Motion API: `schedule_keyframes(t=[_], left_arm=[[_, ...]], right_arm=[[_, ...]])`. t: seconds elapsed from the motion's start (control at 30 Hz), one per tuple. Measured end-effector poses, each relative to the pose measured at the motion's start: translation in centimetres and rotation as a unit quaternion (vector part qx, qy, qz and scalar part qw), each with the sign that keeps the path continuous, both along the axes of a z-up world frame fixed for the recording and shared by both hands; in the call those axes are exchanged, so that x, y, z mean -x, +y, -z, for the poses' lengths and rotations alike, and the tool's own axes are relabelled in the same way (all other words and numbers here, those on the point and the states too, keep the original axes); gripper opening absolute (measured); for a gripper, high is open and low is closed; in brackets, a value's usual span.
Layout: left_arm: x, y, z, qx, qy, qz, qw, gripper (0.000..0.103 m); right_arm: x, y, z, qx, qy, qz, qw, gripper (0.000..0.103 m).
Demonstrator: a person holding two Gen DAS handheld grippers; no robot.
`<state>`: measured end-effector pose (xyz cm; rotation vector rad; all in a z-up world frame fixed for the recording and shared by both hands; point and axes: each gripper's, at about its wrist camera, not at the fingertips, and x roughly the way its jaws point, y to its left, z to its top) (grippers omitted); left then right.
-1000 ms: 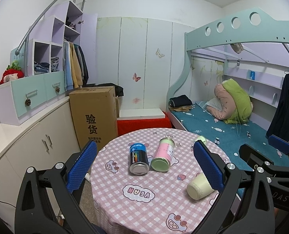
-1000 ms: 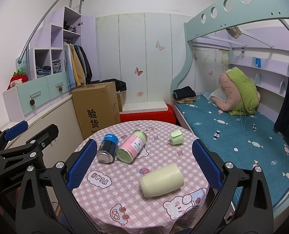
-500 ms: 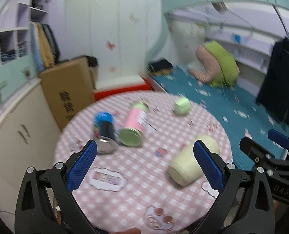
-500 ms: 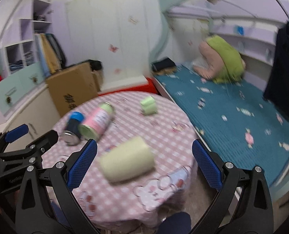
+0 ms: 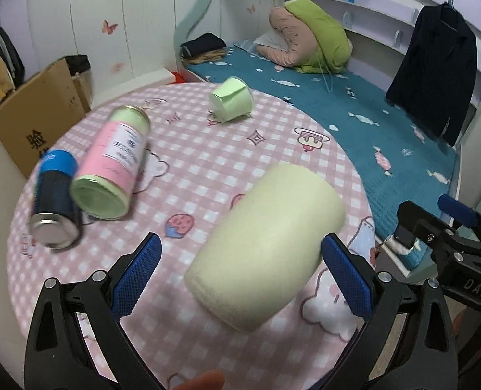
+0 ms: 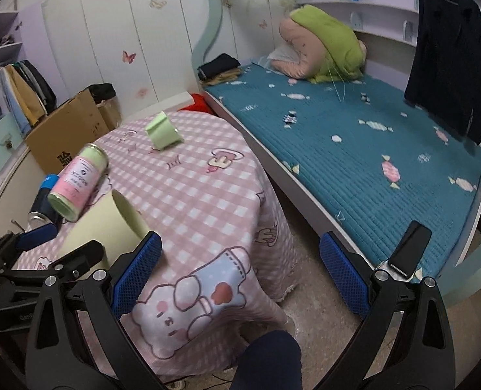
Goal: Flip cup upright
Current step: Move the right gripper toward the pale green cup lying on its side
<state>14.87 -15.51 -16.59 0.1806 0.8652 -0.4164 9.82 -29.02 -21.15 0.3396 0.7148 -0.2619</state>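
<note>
A large pale yellow cup (image 5: 266, 243) lies on its side on the round table with the pink checked cloth (image 5: 208, 149), base toward me, mouth toward the far right. My left gripper (image 5: 240, 266) is open, its blue pads on either side of the cup's lower half, not touching it. In the right wrist view the cup (image 6: 107, 224) lies at the left with its open mouth showing. My right gripper (image 6: 240, 266) is open and empty, off the table's right edge, above the floor.
A small green cup (image 5: 232, 99) lies on its side at the table's far edge. A pink can (image 5: 112, 169) and a blue can (image 5: 55, 198) lie at the left. A bed with a teal cover (image 6: 354, 149) stands to the right; a cardboard box (image 5: 35, 120) behind.
My left gripper has moved forward and down until its open jaws straddle the yellow cup. My right gripper has swung right, off the table edge toward the bed.
</note>
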Motion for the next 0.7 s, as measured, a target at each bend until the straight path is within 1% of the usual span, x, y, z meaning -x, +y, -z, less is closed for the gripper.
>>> schedule_keyframes(t=[0.03, 0.1, 0.33, 0.37, 0.4, 0.43, 0.47, 0.57, 0.7], left_arm=[[-0.5, -0.1, 0.3, 0.0, 0.008, -0.002, 1.0, 0.095], [-1.0, -0.3, 0.9, 0.0, 0.011, -0.006, 0.9999, 0.095], [-2.9, 0.1, 1.6, 0.039, 0.038, -0.026, 0.9982, 0.095], [-3.1, 0.2, 1.7, 0.044, 0.038, -0.029, 0.9979, 0.093], [-3.2, 0.1, 1.7, 0.049, 0.041, -0.028, 0.9976, 0.087], [-3.2, 0.0, 1.8, 0.051, 0.043, -0.029, 0.9974, 0.078], [-3.1, 0.0, 1.8, 0.05, 0.043, -0.031, 0.9973, 0.077], [-2.4, -0.3, 1.7, 0.035, 0.024, -0.04, 0.9983, 0.077], [-1.9, 1.4, 1.4, 0.035, 0.021, -0.075, 0.9964, 0.076]], right_arm=[[-0.3, -0.1, 0.2, -0.002, 0.001, -0.001, 1.0, 0.098], [-1.0, -0.4, 0.5, -0.007, 0.003, -0.003, 1.0, 0.098], [-3.4, -1.1, 0.7, -0.028, -0.003, -0.023, 0.999, 0.098], [-3.8, -1.1, 0.9, -0.033, -0.001, -0.027, 0.999, 0.098], [-4.4, -1.0, 1.0, -0.037, -0.001, -0.033, 0.999, 0.098], [-4.6, -1.0, 1.1, -0.039, -0.001, -0.038, 0.999, 0.098], [-5.0, -0.8, 1.2, -0.042, 0.001, -0.043, 0.998, 0.098], [-5.8, -0.1, 1.4, -0.048, 0.005, -0.061, 0.997, 0.098], [-6.3, 1.5, 1.3, -0.048, 0.007, -0.083, 0.995, 0.098]])
